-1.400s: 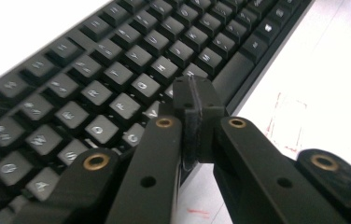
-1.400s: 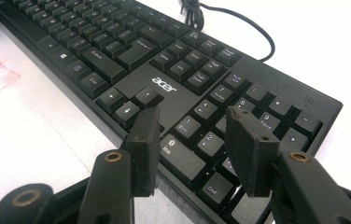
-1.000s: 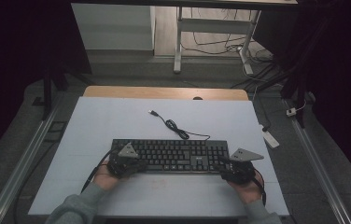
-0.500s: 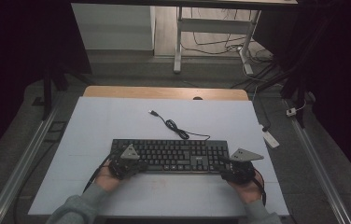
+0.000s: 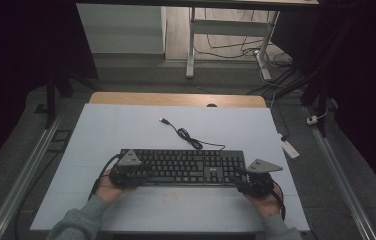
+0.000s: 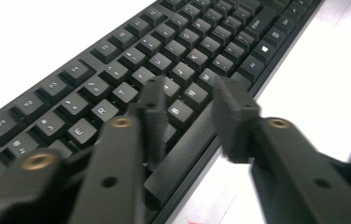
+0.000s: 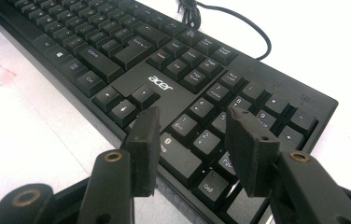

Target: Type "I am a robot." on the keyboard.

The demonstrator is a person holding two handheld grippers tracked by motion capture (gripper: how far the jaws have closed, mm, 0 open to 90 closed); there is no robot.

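The left gripper (image 6: 190,119) hangs over the near edge of a black keyboard (image 6: 117,60) with its two black fingers (image 6: 152,116) parted, a clear gap between them. The left finger stands over the keys near B and the space bar; the right finger (image 6: 229,116) sits over the keyboard's near rim, by N and M. The keyboard runs slantwise from near left to far right, its lettered keys sharp further off and blurred close in. White tabletop (image 6: 313,84) lies to the right and at far left.
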